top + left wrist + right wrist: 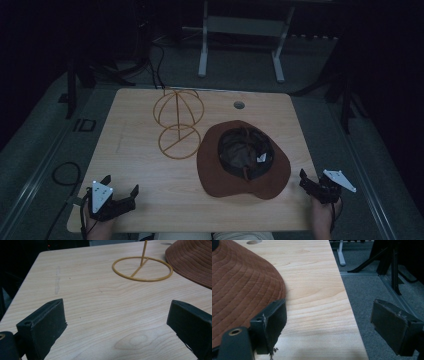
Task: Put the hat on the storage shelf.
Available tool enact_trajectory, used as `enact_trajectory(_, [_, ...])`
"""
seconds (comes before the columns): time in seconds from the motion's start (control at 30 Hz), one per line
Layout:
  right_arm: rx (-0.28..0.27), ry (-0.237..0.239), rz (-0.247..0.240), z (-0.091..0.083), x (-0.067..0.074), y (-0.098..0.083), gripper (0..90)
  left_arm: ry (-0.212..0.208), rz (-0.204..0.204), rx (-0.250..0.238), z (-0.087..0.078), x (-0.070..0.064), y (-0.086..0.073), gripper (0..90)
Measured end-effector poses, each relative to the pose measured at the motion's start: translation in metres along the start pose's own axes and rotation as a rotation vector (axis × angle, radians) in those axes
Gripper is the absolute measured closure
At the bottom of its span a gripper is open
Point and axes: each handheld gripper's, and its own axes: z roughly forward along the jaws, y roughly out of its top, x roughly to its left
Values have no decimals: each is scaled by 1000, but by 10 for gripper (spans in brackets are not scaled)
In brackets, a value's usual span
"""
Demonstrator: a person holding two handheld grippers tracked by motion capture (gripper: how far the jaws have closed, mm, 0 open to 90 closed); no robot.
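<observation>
A brown wide-brimmed hat [243,161] lies crown down on the wooden table [135,160], its dark lining facing up. Left of it stands a gold wire hat stand [177,122] with a ring base [142,268]. My left gripper [120,185] rests near the table's front left corner, open with nothing between its fingers [116,307]. My right gripper [310,181] sits at the front right edge, open [329,312]. Its left finger [272,320] lies beside the hat brim [242,290], and its right finger [392,325] hangs past the table edge.
A round cable hole [239,105] sits at the table's back right. Beyond the table stands a white metal frame [240,40] on grey carpet. Dark stand legs [392,267] rise off the table's right side.
</observation>
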Motion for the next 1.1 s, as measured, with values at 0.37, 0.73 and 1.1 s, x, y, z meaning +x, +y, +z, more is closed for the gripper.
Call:
enact_trajectory(0.37, [40, 50, -6, -3, -1, 5, 135, 14, -10, 0, -1, 0, 0, 23])
enact_trajectory(0.73, [54, 97, -11, -3, 4, 6, 135, 21, -18, -2, -2, 0, 2, 23])
enact_trajectory(1.1, [42, 158, -48, -9, 19, 28, 135, 7, -27, -10, -2, -2, 2, 23])
